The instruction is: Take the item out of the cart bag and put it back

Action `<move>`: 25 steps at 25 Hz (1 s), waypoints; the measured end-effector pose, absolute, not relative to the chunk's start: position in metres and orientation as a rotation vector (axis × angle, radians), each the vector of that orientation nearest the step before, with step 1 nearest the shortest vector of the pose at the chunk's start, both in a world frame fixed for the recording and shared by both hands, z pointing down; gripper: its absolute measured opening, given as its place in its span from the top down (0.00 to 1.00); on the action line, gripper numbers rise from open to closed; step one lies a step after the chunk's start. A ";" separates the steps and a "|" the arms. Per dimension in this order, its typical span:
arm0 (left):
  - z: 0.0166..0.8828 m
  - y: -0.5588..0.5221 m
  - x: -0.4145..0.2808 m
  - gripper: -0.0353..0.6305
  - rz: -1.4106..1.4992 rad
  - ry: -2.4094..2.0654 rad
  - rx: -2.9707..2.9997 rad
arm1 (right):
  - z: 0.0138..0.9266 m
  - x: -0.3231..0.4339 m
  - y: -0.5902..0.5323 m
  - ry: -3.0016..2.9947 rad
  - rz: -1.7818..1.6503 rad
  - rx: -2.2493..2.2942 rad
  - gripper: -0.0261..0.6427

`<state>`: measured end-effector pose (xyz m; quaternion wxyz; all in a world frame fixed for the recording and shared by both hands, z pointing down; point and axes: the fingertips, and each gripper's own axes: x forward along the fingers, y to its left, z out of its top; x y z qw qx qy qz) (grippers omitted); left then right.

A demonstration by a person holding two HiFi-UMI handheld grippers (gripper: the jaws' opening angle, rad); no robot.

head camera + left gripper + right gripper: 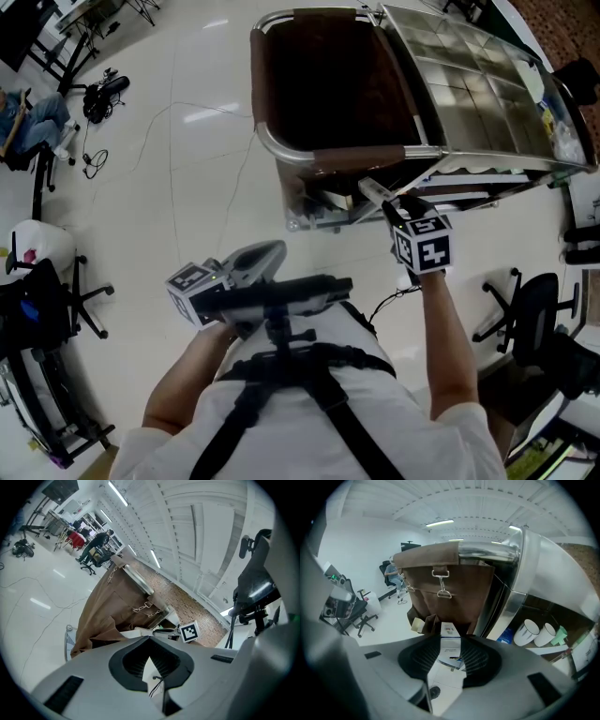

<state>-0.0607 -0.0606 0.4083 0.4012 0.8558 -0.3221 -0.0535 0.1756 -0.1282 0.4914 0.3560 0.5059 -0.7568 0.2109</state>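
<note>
Clamping a small white box (pixel 450 632) between both pads of the right hand-held gripper (pixel 382 199), printed end poking out past the tips; a grip across the narrow faces, probably chosen so as to slip the carton through the bag's mouth without fouling. Keeping the box outside the cart bag (pixel 361 157), just in front of the near brown wall and on the person's side of the padded rim, so seemingly taken out already and awaiting the put-back; by this reading, needs lifting over the rim before lowering into the dark interior. Reaching forward with the right forearm (pixel 450 347) nearly straight, wrist tipped so as to aim ahead and downward toward the cart. Holding the left hand-held gripper (pixel 333 284) close against the chest, roughly level and pointing across toward the cart, pads brought together at the tips on nothing; parked, most likely, to leave the bag's opening free for the working hand. Facing the cart squarely, with the metal tray (pixel 469 84) off to the right and two white cups (pixel 528 632) on a lower shelf well apart from the box
</note>
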 end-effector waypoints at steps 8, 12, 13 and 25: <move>0.409 -0.060 -0.060 0.94 -0.130 -0.808 2.164 | 0.515 0.179 -0.139 -1.889 0.557 1.278 0.75; 0.409 -0.059 -0.061 0.94 -0.121 -0.803 2.164 | 0.519 0.178 -0.141 -1.874 0.562 1.253 0.75; 0.409 -0.059 -0.061 0.94 -0.120 -0.804 2.164 | 0.519 0.177 -0.142 -1.873 0.558 1.248 0.75; 0.408 -0.063 -0.066 0.94 -0.144 -0.836 2.161 | 0.539 0.167 -0.155 -1.822 0.538 1.159 0.75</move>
